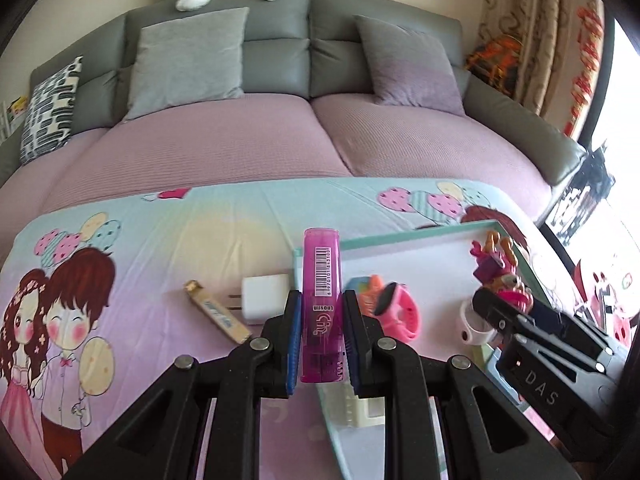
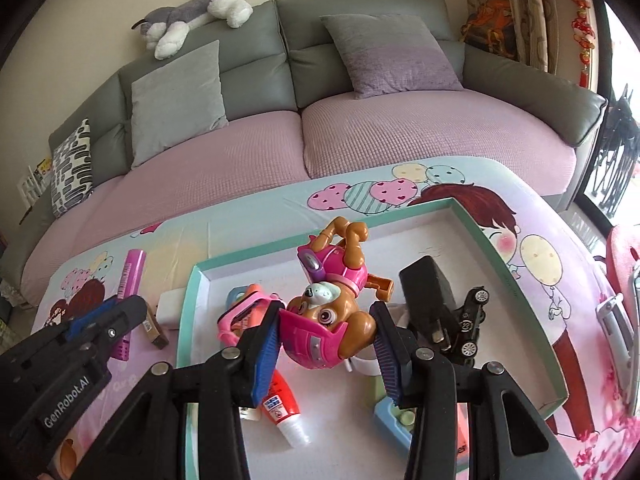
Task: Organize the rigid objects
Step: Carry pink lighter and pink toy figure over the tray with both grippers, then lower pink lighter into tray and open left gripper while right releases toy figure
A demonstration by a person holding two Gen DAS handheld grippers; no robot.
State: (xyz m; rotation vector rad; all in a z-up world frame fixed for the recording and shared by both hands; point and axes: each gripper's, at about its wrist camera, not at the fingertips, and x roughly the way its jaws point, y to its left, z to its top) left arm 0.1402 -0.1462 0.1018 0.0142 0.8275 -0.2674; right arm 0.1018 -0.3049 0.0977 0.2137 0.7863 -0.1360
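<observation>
Black toy car (image 2: 470, 320), right view only

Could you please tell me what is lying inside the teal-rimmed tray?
The tray holds a pink watch, a black car, a black block, a red tube and a blue item. Anything beneath the grippers' fingers stays hidden.

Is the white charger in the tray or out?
Out. The white charger lies on the cartoon cloth, left of the tray rim.

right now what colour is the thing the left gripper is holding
Translucent magenta-pink, with a white barcode label: the lighter. Left wrist view shows it best.
</observation>
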